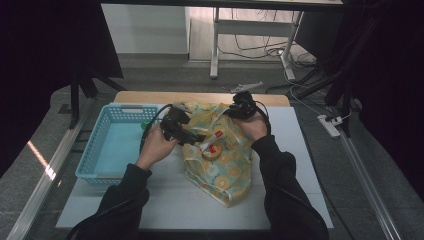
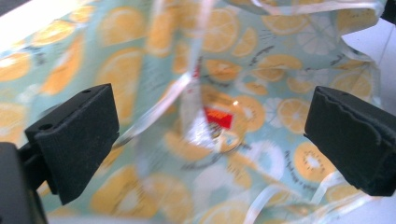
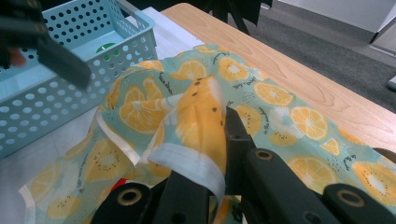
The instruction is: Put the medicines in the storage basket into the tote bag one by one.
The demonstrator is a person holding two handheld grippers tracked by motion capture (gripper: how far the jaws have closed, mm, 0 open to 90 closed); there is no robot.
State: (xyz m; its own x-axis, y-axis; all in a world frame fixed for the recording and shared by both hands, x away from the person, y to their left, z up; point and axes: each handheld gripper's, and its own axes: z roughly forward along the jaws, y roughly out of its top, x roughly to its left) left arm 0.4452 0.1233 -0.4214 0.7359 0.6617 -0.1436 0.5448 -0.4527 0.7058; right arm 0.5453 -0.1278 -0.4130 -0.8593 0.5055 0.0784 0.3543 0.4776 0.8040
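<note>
A cloth bag printed with orange slices lies on the white table. My right gripper is shut on the bag's white-edged rim and holds that edge up at the far side. My left gripper hovers at the bag's mouth, pointing right, jaws wide open with nothing between the pads. Through them in the left gripper view the bag shows a blurred white item with a red part lying inside. The same white and red item sits in the bag's opening in the high view.
A light blue perforated basket stands left of the bag, with a small green thing at its far right corner. The basket is near my left gripper. A wooden strip runs along the table's far edge.
</note>
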